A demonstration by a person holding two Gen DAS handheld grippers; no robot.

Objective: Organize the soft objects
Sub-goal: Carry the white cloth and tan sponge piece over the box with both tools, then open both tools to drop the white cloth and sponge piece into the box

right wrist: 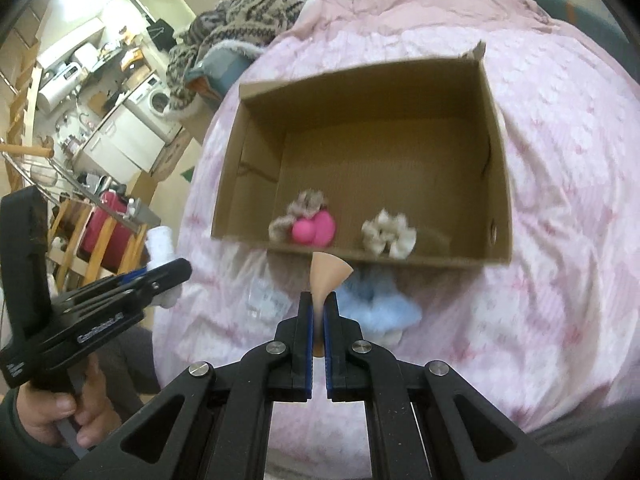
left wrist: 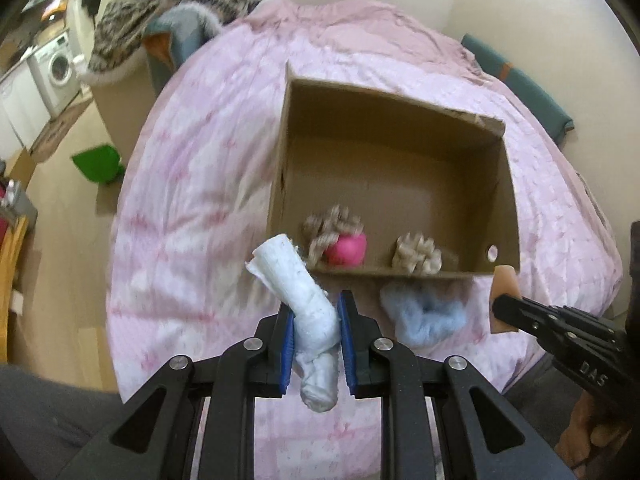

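- Brown cardboard box [left wrist: 505, 196] sits open on the pink blanket [left wrist: 192, 208], and everything here is placed by that box.
- Inside the box, by its near wall, lie a tan scrunchie [left wrist: 328, 226] touching a pink ball [left wrist: 347, 250], and a cream scrunchie [left wrist: 416, 256] a little apart from them.
- Just outside the near wall, a fluffy blue scrunchie [left wrist: 422, 316] lies on the blanket.
- The left gripper [left wrist: 317, 320] is closed on a rolled white cloth [left wrist: 296, 284]. The roll is held up in front of the box, near its left front corner, and its top end tilts to the left.
- The right gripper [right wrist: 319, 304] is pinched tight on a thin peach sponge [right wrist: 329, 272]. The sponge sticks up just in front of the near wall, above the blue scrunchie.
- In the right wrist view, the left gripper shows at the left, well apart from the box, with the white cloth poking out of it.
- Beyond the far left corner of the box, a striped knit blanket [right wrist: 244, 16] is heaped up.
- A white washer [left wrist: 56, 68] stands far off to the left of the box.
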